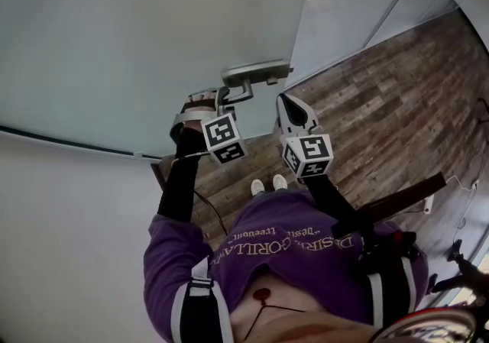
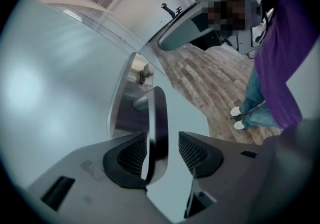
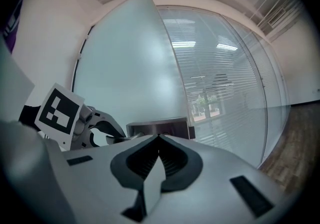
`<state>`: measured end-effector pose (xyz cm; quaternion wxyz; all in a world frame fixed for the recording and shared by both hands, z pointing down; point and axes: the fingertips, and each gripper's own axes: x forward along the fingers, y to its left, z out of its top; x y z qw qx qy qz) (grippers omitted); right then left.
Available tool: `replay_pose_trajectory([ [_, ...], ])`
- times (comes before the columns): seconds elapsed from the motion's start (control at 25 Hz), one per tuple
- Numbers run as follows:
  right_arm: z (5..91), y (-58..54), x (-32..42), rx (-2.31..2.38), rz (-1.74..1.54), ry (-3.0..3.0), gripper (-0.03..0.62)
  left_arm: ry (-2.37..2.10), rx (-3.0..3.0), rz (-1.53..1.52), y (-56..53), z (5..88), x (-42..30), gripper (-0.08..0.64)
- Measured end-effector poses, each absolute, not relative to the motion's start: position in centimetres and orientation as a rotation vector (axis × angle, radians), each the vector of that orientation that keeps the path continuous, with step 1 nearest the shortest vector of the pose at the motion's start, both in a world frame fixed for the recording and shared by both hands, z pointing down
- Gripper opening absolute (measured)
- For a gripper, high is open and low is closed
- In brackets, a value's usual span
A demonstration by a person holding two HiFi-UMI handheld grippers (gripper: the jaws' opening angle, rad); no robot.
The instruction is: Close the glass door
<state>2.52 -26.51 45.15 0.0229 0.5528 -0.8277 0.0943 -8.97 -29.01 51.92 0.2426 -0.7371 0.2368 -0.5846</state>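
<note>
At the glass door (image 1: 114, 43), the left gripper (image 2: 163, 139) has its jaws spread around the door handle (image 2: 158, 111), seemingly not clamping it; the right gripper (image 3: 159, 138) is clenched, empty.

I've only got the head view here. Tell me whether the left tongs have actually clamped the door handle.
Observer: No. In the left gripper view the left tongs stand spread, with the lever of the door handle between them and a clear gap on its right.
Operator: Now report the right tongs.
Observer: The right gripper view shows the right tongs shut, with nothing between them.
Operator: Say what they point at.
Observer: They point at the handle's metal plate on the glass door, just beyond their tips.
</note>
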Motion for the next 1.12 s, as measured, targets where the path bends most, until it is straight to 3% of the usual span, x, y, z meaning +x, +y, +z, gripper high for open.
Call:
replay_pose_trajectory([
  [0.24,45.7,-26.6,2.8,1.746,0.284,-2.533,-0.003,0.598,-2.039,-1.601,-29.2,53.0,-7.0,0.177],
  [0.32,45.6,-26.7,2.8,1.755,0.278,-2.527,-0.003,0.610,-1.965,-1.620,-29.7,52.8,-7.3,0.041],
  [0.36,45.6,-26.7,2.9,1.760,0.276,-2.523,-0.003,0.606,-1.948,-1.622,-29.8,52.7,-7.4,0.034],
  [1.12,46.3,-26.6,3.1,1.760,0.277,-2.513,-0.003,0.590,-1.993,-1.649,-30.7,53.6,-6.9,0.025],
])
